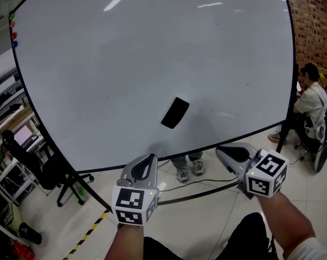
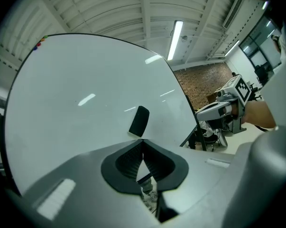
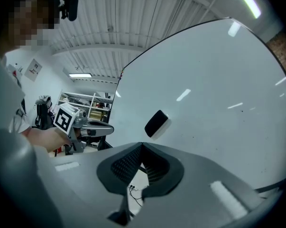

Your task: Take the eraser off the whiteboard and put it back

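Left gripper (image 1: 150,157) pressed together, empty; right gripper (image 1: 222,152) same. Eraser (image 1: 174,112) on whiteboard (image 1: 125,58), low centre, untouched. Step: approach. Next: spread one gripper, straddle eraser, pinch.

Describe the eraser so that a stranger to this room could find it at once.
A large white whiteboard with a thin black frame fills the view. On its lower middle sits the small black rectangular eraser, tilted. It is the only dark block on the board.
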A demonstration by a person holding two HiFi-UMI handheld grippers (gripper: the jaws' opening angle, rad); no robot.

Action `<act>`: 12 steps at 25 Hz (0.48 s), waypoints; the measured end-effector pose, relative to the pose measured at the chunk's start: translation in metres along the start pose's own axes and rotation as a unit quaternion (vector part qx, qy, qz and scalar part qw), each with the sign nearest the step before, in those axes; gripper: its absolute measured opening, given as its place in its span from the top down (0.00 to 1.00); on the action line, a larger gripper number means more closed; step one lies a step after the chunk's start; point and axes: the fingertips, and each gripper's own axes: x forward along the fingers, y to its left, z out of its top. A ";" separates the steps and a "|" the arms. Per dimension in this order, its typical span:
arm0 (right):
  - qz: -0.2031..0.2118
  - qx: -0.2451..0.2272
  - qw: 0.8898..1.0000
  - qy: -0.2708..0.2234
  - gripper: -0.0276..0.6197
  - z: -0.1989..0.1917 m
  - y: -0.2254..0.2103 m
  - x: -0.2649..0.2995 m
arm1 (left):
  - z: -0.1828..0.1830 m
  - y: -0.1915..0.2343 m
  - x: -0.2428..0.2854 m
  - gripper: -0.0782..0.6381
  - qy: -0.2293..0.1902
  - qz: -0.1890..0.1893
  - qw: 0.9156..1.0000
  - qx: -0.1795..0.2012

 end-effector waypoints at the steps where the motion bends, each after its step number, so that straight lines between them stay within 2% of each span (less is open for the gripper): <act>1: 0.001 -0.001 1.000 -0.001 0.95 0.001 0.000 0.000 | 0.001 0.000 0.002 0.86 0.001 0.002 1.000 0.008; 4: 0.002 -0.002 1.000 -0.006 0.95 0.005 0.001 0.000 | 0.003 0.002 0.009 0.84 0.010 0.013 0.999 0.048; 9: 0.000 0.002 1.000 -0.008 0.95 0.005 0.000 -0.003 | 0.010 0.002 0.028 0.67 0.025 0.042 0.991 0.122; 12: -0.002 0.002 1.000 -0.006 0.95 0.002 -0.002 -0.004 | 0.016 -0.005 0.038 0.61 0.025 0.039 0.989 0.142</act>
